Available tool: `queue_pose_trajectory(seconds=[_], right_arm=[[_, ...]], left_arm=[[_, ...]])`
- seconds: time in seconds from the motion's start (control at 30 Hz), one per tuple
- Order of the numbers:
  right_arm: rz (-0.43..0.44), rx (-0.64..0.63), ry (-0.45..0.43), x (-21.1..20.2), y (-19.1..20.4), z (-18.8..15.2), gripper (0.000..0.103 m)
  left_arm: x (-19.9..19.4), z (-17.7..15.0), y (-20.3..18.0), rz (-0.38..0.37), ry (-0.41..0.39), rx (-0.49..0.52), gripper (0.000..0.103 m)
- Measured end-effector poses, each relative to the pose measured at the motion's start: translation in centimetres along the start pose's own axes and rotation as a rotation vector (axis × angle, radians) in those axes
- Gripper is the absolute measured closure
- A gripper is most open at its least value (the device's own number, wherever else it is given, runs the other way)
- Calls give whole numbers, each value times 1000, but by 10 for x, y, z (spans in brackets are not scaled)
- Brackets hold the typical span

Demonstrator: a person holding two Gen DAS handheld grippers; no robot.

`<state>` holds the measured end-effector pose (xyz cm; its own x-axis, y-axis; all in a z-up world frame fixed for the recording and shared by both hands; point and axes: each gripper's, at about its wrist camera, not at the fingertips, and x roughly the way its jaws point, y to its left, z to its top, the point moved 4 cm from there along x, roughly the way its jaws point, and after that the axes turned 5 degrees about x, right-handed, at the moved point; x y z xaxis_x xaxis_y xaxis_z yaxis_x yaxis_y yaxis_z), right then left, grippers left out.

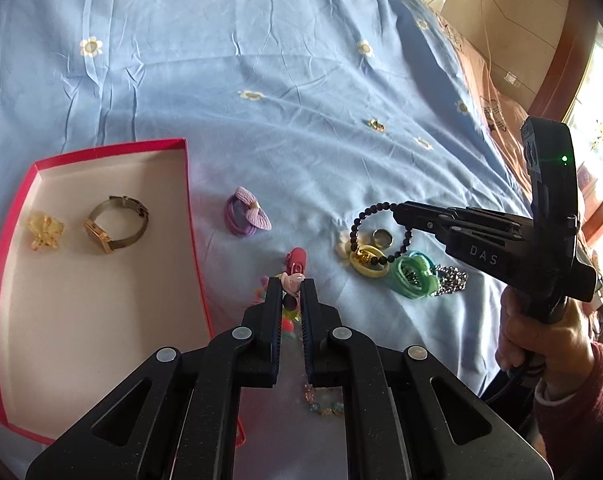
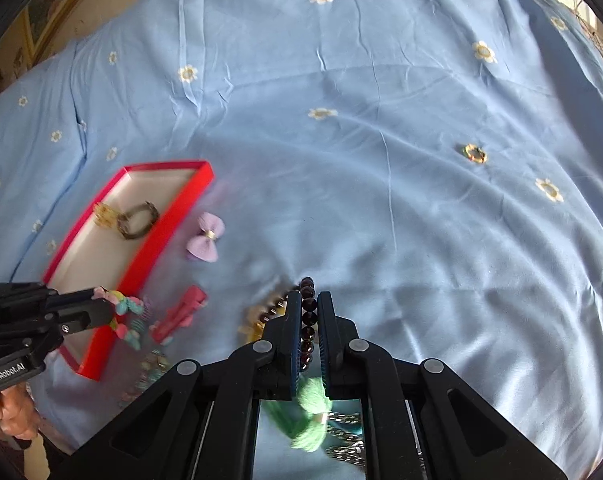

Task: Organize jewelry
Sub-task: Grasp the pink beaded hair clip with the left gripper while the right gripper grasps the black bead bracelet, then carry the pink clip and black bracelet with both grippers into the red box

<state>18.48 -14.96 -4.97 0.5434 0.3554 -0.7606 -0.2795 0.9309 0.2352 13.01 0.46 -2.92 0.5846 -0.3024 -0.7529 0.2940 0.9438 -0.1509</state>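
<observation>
Both grippers are loaded at once here. The left gripper point(image 1: 291, 282) is clenched on a colourful charm bracelet point(image 1: 292, 280), a pale pink bead pinched right at the fingertips, the rest of the strand hanging below between the fingers. From the right wrist view that same bracelet point(image 2: 123, 312) dangles in pinks and teals just in front of the near corner of the red box point(image 2: 149, 240).

Over on the right, the right gripper point(image 1: 397, 210) is clamped on a dark beaded bracelet point(image 1: 365, 220), and the loop hangs clear of the bedspread point(image 1: 261, 80), drooping over the pile beneath. In its own view the beads point(image 2: 307, 320) run straight up between the closed fingers.

Inside the box point(image 1: 113, 148), at its far end, a gold-faced watch point(image 1: 115, 224) sits beside an amber hair clip point(image 1: 45, 230).

Out on the blue cloth: a purple bow scrunchie point(image 1: 247, 216) just right of the box, a red clip point(image 1: 297, 258) nearer, then the pile on the right, a yellow ring band point(image 1: 367, 266), a silver ring point(image 1: 382, 237), a green scrunchie point(image 1: 413, 276) and a metal chain point(image 1: 453, 280). A small gold ring point(image 1: 376, 125) lies alone, farther out.
</observation>
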Motion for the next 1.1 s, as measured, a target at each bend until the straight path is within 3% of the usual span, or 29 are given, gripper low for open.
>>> queue_pose_trajectory(seconds=[0.6, 1.1], right_arm=[[134, -51, -86, -34, 69, 23, 96], [275, -140, -57, -12, 155, 29, 96]], left_arm=[[-56, -6, 54, 81, -110, -103, 96], [-70, -29, 125, 172, -116, -223, 95]])
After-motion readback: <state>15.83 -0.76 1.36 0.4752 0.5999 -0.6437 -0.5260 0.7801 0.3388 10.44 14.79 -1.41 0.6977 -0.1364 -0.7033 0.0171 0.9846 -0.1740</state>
